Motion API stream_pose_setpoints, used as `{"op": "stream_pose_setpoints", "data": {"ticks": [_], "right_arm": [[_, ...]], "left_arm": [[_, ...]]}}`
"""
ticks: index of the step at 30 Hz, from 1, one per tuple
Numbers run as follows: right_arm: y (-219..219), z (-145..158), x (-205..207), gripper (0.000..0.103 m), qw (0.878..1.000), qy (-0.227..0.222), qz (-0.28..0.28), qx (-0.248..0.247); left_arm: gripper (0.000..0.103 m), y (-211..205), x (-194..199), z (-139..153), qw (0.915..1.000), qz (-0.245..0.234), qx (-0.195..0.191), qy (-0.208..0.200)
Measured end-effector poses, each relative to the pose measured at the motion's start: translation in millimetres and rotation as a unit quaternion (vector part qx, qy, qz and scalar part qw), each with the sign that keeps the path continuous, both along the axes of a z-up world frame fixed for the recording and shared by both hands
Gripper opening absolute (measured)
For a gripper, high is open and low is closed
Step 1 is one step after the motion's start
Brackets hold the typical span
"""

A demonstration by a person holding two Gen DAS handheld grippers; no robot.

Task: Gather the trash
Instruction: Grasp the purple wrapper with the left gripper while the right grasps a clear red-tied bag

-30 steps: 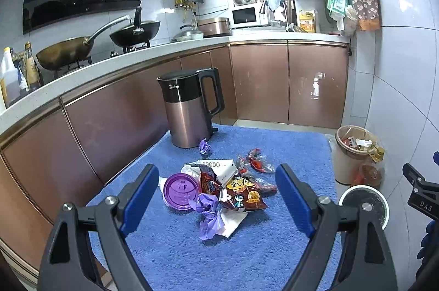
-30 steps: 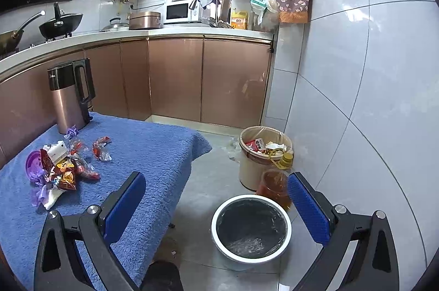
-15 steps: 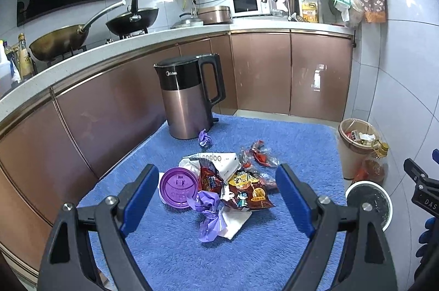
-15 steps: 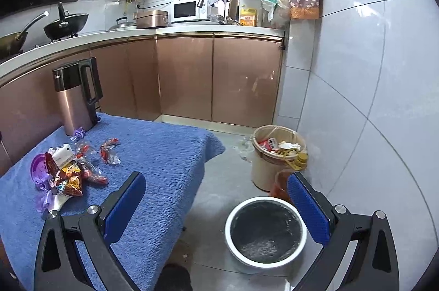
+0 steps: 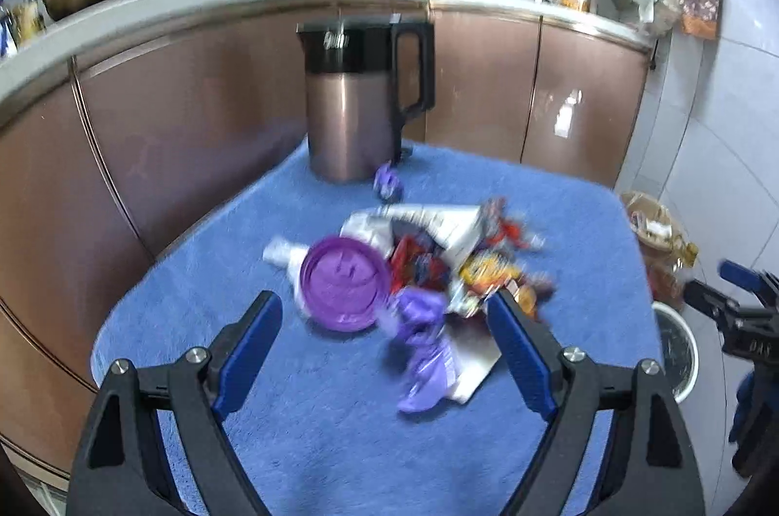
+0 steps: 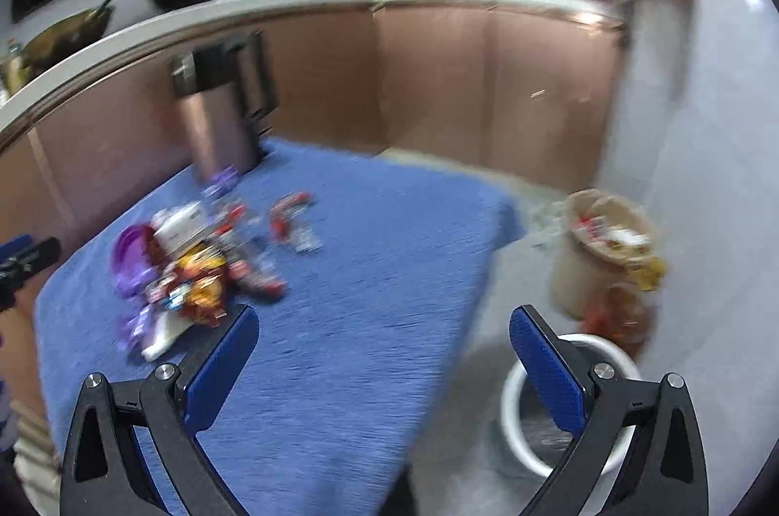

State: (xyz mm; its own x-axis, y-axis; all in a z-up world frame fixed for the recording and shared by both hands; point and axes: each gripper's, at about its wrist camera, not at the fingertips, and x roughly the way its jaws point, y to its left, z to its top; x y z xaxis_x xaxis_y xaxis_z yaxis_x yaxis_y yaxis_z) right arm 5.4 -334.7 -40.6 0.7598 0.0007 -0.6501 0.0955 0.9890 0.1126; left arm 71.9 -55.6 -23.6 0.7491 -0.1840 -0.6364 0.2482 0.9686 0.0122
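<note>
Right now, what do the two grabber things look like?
Both look alike. The left gripper and right gripper each have a black plastic frame with triangle-shaped cutouts, round silver screws, and two flat fingers covered in blue ridged pads. No cables or sleeves show.

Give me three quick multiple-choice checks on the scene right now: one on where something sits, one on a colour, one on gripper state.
1. Where does the copper-brown electric kettle stand?
A. on the blue cloth-covered table
B. on the floor
C. on the white counter

2. What colour is the round plastic lid in the litter pile?
A. green
B. purple
C. yellow

3. How is the left gripper?
A. shut on a wrapper
B. shut, holding nothing
C. open, holding nothing

Answers: 1 A, its base rests on the cloth's far edge. 2 B, it is plainly purple. 3 C, its blue fingers stand wide apart, nothing between them.
</note>
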Motion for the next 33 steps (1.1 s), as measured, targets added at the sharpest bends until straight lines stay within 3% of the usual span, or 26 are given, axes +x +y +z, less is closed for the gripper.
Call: {"op": "stream_pose_setpoints", "data": {"ticks": [2, 3, 7, 12, 21, 24, 27, 33], "right_arm": [[9.4, -8.9, 13.9, 0.096, 0.999, 0.011, 0.033, 0.012], [15.2, -14.1, 22.0, 0.087, 0.998, 0.019, 0.055, 0.021], [33.7, -31.5, 59.2, 0.06, 0.993, 0.04, 0.111, 0.031], [36.1, -49.1, 97.4, 0.057, 0.988, 0.06, 0.135, 0.05], [46.8, -82.8, 139.2, 0.052, 0.98, 0.102, 0.169, 0.009], [45.6, -89.9, 147.1, 0.049, 0.978, 0.109, 0.18, 0.012], [50.7, -91.0, 148.1, 0.038, 0.975, 0.106, 0.196, 0.01], [65.3, -93.3, 142.7, 0.013, 0.969, 0.101, 0.227, 0.01]], "left_arm": [[0.084, 8.4, 3.4, -12.6, 0.9996, -0.013, -0.004, 0.024], [0.083, 10.0, 4.2, -18.9, 0.9992, -0.022, -0.003, 0.035], [0.058, 4.5, 7.7, -40.2, 0.9953, -0.059, -0.005, 0.076], [0.054, -7.8, 18.9, -61.6, 0.9876, -0.09, -0.036, 0.123], [0.054, -16.9, 66.4, -83.6, 0.9803, -0.064, -0.07, 0.174], [0.041, -19.3, 76.0, -87.5, 0.9786, -0.055, -0.072, 0.185], [0.025, -20.1, 79.5, -98.2, 0.9745, -0.051, -0.079, 0.204], [0.021, -14.1, 60.1, -91.3, 0.979, -0.039, -0.079, 0.184]]}}
